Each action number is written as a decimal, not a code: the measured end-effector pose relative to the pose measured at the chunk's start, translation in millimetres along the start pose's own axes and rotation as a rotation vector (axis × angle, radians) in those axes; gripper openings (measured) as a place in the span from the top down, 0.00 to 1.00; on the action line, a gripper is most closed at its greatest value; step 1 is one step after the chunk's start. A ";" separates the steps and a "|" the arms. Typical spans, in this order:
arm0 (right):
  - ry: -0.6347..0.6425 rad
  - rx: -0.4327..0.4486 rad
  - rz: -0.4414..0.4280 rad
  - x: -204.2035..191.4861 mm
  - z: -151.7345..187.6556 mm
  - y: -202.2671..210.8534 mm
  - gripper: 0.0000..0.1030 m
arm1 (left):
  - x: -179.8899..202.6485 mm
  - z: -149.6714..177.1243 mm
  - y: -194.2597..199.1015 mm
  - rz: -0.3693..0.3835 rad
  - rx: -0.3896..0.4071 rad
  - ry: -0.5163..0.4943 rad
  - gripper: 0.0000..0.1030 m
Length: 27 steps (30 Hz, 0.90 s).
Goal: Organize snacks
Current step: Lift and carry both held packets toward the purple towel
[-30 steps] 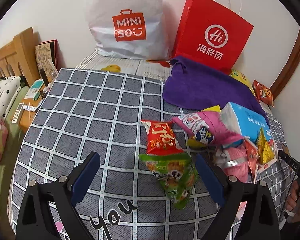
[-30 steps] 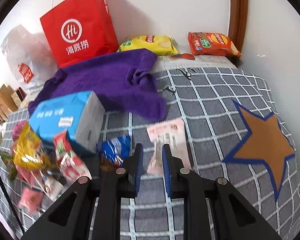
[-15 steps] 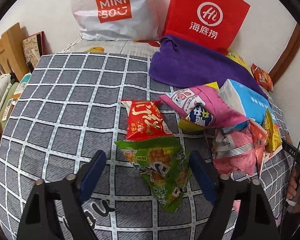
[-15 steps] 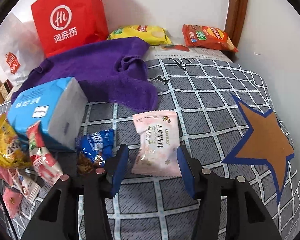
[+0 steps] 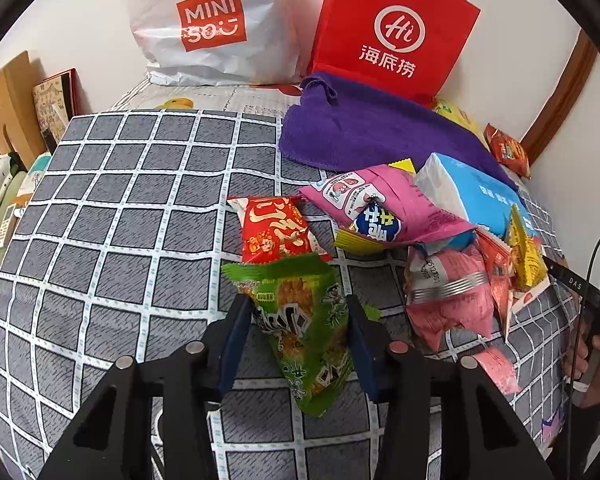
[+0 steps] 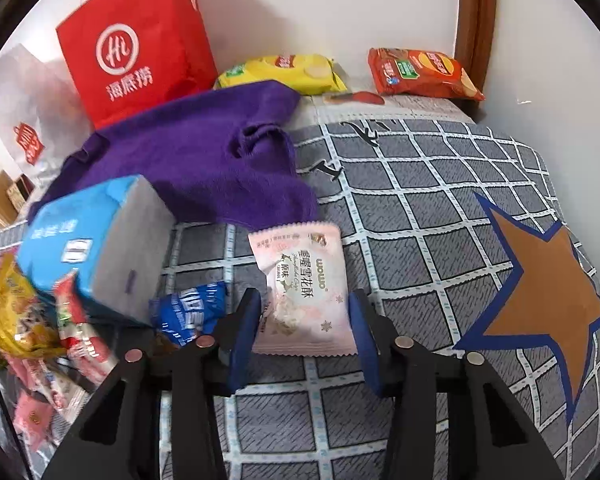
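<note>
Left gripper [image 5: 298,332]: jaws closing around the green packet [image 5: 306,328], pads touching its sides.
Right gripper [image 6: 304,330]: jaws closing astride the pink packet [image 6: 306,288]; contact unclear.
Handling: light, crinkly, crushable; pinching the middles seems wise.
Setting: both packets lying on the bed [image 5: 112,216].

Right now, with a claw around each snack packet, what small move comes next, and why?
Probably finish closing both, then lift. The left claw straddles the green crinkly snack packet and the right claw straddles the pale pink snowflake packet; both sets of jaws are closing, and both packets lie flat on the grey checked bedspread.
</note>
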State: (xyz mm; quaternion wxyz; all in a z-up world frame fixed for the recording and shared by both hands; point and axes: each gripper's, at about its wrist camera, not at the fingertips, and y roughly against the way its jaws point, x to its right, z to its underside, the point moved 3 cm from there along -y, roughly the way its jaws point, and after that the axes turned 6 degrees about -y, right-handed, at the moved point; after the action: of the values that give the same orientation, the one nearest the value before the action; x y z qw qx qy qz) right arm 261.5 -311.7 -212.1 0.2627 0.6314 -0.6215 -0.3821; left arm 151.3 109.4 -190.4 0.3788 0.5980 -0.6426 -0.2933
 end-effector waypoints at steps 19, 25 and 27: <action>0.013 0.031 0.003 -3.8 11.0 27.6 0.53 | 16.0 -2.0 28.2 0.031 0.045 -0.028 0.59; 0.023 -0.019 0.020 -4.0 -4.2 -4.5 0.53 | 18.4 -10.6 23.6 0.029 0.036 -0.026 0.59; 0.038 -0.042 0.030 -5.0 -4.3 -14.6 0.53 | 19.7 -13.3 22.5 0.027 0.038 -0.029 0.59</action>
State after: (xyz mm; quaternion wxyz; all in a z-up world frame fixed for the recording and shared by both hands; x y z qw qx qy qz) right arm 273.9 -306.1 -220.6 0.2933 0.6235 -0.6176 -0.3792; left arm 150.2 93.4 -161.9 0.3621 0.5922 -0.6612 -0.2846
